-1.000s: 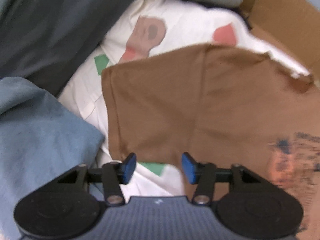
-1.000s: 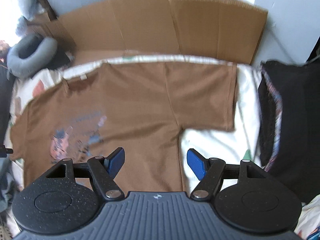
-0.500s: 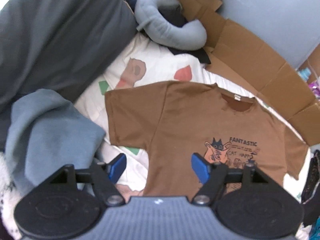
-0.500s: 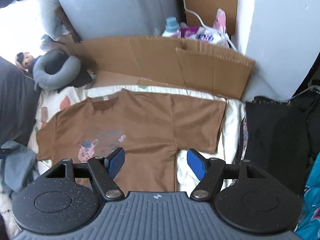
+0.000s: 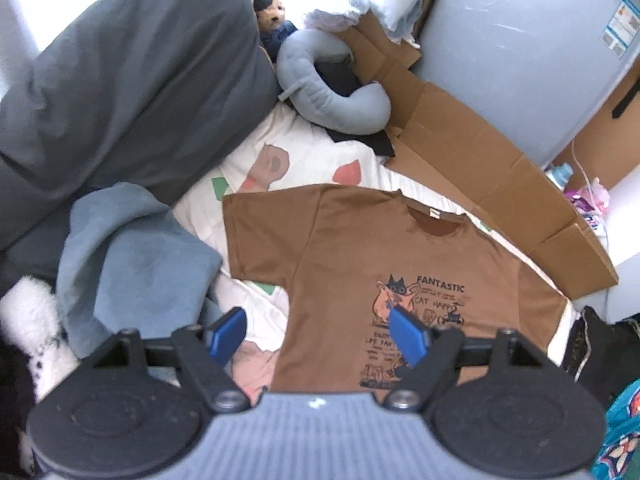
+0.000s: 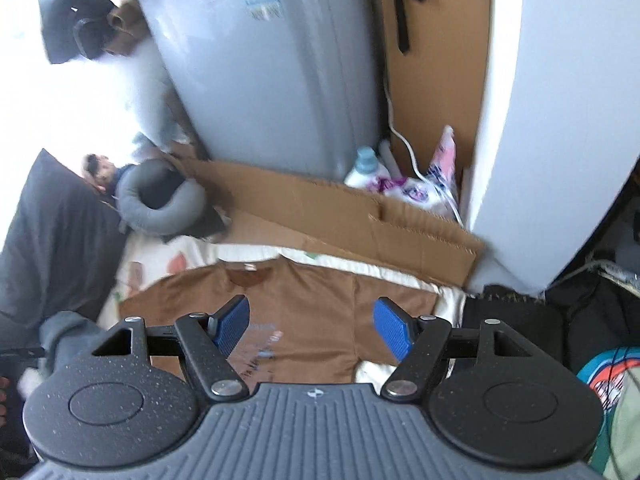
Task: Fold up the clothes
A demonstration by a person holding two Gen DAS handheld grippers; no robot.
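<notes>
both views now take in far more of the room than a second ago. the brown t-shirt (image 5: 360, 264) lies spread flat, print up, on the patterned bedsheet (image 5: 304, 156), unfolded. the left gripper (image 5: 320, 334) is opening with nothing between its fingers; the right gripper (image 6: 312, 326) stands wide and empty. folding looks not yet begun.

Your right tool (image 6: 312, 330) hangs wide apart and empty above the brown T-shirt (image 6: 312, 300), spread flat on the bed sheet (image 6: 160, 256) beside cardboard (image 6: 340, 220).
</notes>
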